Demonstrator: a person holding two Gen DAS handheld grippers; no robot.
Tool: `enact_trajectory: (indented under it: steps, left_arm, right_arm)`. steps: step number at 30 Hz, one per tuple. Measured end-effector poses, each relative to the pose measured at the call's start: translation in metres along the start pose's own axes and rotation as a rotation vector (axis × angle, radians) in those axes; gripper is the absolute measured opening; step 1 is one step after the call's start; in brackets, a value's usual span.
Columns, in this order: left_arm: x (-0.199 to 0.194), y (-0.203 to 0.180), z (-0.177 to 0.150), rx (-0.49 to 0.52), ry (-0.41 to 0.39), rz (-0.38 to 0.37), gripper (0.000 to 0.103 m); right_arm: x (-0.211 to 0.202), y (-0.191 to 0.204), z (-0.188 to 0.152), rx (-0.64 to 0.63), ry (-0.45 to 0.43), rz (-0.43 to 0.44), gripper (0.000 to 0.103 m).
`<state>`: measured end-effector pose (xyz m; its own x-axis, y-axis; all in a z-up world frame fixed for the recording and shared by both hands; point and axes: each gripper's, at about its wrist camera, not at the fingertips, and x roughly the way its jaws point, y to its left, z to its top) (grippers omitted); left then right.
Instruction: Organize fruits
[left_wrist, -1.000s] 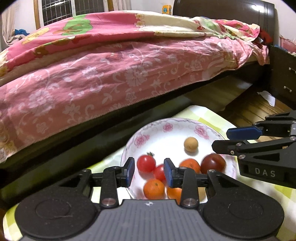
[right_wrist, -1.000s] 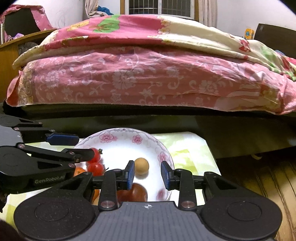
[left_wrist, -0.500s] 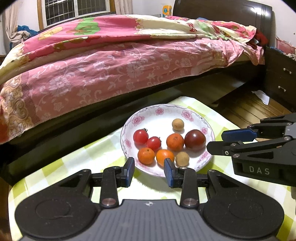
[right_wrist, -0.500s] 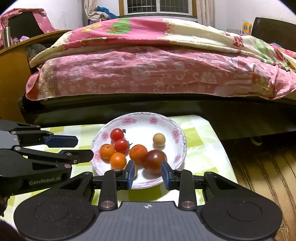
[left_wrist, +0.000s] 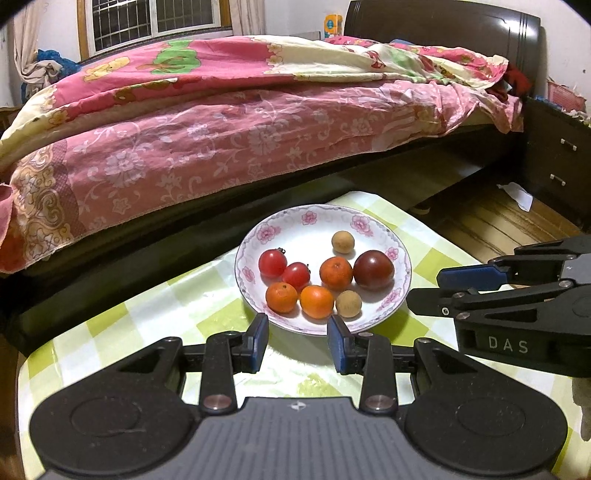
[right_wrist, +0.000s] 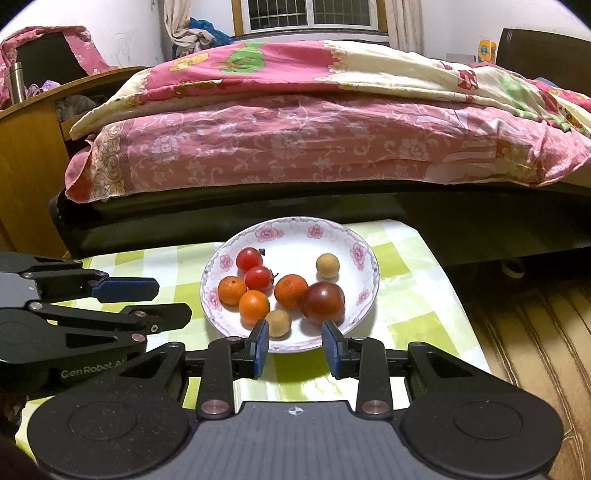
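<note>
A white floral plate (left_wrist: 369, 225) (right_wrist: 291, 225) sits on a green-checked tablecloth (left_wrist: 155, 317). It holds two red cherry tomatoes (left_wrist: 272, 262), three small oranges (left_wrist: 316, 301), two tan longans (left_wrist: 342, 242) and a dark purple tomato (left_wrist: 373, 269) (right_wrist: 322, 302). My left gripper (left_wrist: 297, 341) is open and empty, just short of the plate's near rim. My right gripper (right_wrist: 297, 345) is open and empty, also at the near rim. Each gripper shows in the other's view, the right one (left_wrist: 428, 295) and the left one (right_wrist: 173, 302).
A bed with a pink floral quilt (left_wrist: 258, 129) runs close behind the table. A dark nightstand (left_wrist: 557, 162) and wooden floor (left_wrist: 491, 225) lie to the right. A wooden cabinet (right_wrist: 29, 166) stands at the left. The table edge drops off on the right (right_wrist: 454, 288).
Both grippers have pulled back and up from over the plate. All the fruit in the plate is now in view ahead of the fingertips. Both stay open and empty.
</note>
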<state>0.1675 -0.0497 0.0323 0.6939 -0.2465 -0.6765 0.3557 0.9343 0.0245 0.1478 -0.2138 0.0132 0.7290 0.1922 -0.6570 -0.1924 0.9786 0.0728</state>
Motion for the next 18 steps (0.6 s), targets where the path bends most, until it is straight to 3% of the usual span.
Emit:
enact_trajectory:
  steps: [18]
  left_arm:
    - [-0.006, -0.0003, -0.0089, -0.029, 0.002, 0.008, 0.043]
  right_arm:
    - [-0.0071, 0.0033, -0.0095, 0.005, 0.011, -0.011, 0.029]
